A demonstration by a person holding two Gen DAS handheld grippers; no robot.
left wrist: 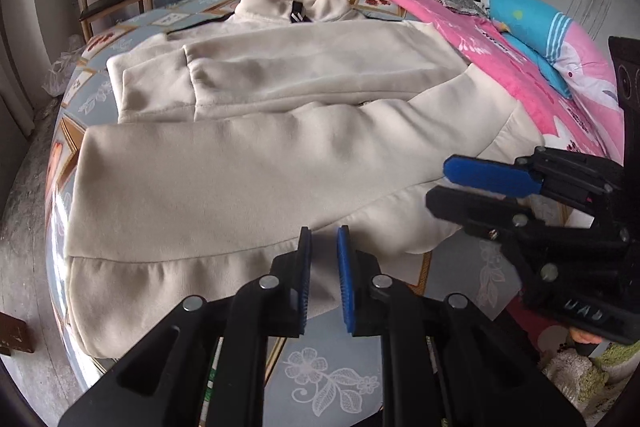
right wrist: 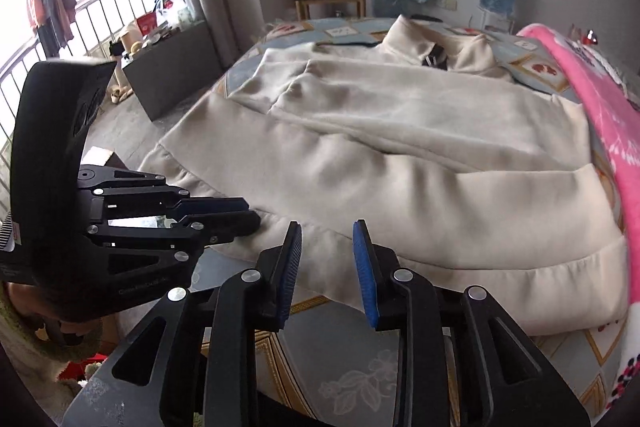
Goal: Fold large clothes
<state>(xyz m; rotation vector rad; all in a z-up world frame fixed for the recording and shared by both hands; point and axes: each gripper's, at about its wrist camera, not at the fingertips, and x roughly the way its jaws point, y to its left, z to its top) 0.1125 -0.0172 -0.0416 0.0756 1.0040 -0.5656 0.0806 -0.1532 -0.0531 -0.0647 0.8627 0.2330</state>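
Now, step: sleeves lie across the body of the jacket (left wrist: 248, 147); likely next is a hem-to-collar fold.
How: pinch the hem band at two well-apart points, lift evenly, lay it toward the collar (left wrist: 288, 3).
Left gripper (left wrist: 324, 269): fingers a narrow gap apart, holding nothing, hovering just at the hem edge.
Right gripper (right wrist: 326, 267): fingers spread wider, empty, near the hem.
Jacket location: flat on the bed (left wrist: 328, 367), pink blanket (left wrist: 520, 67) beside it.

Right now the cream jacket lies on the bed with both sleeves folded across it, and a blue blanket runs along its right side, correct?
Not quite: the blanket is pink, as the left wrist view shows. The cream jacket does lie on the bed with sleeves folded across.
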